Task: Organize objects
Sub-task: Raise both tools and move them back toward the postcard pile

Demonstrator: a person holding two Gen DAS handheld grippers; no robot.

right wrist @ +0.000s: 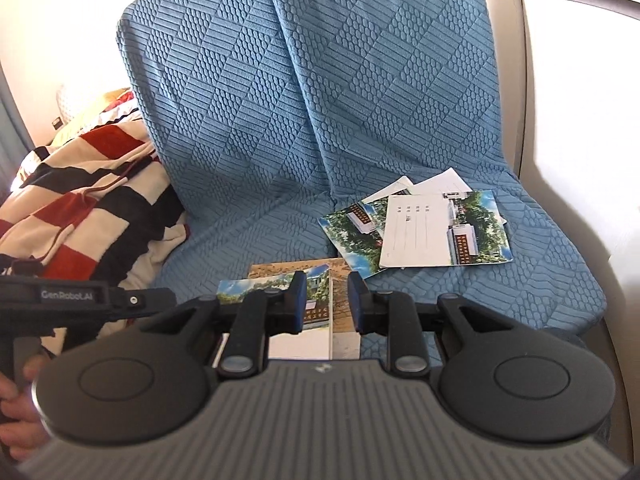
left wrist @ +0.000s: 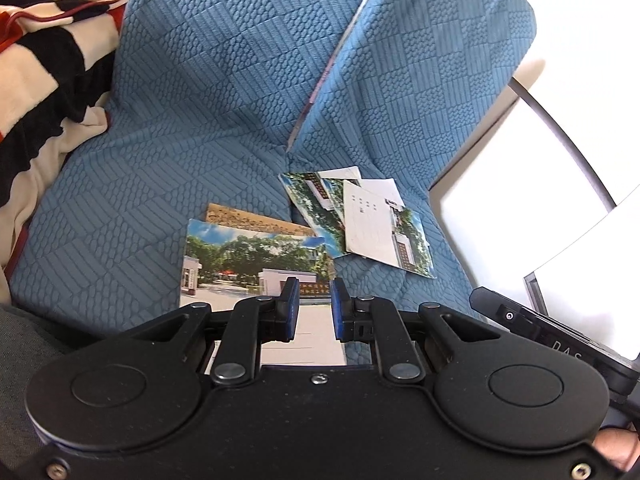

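Blue quilted sofa cover (left wrist: 208,128) holds scattered, overlapping scenic postcards (left wrist: 360,220).

Striped blanket (right wrist: 80,200) lies beside the blue chair cover (right wrist: 320,100).

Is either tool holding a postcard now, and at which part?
Nothing is held. The left tool and right tool are open above the near postcards.
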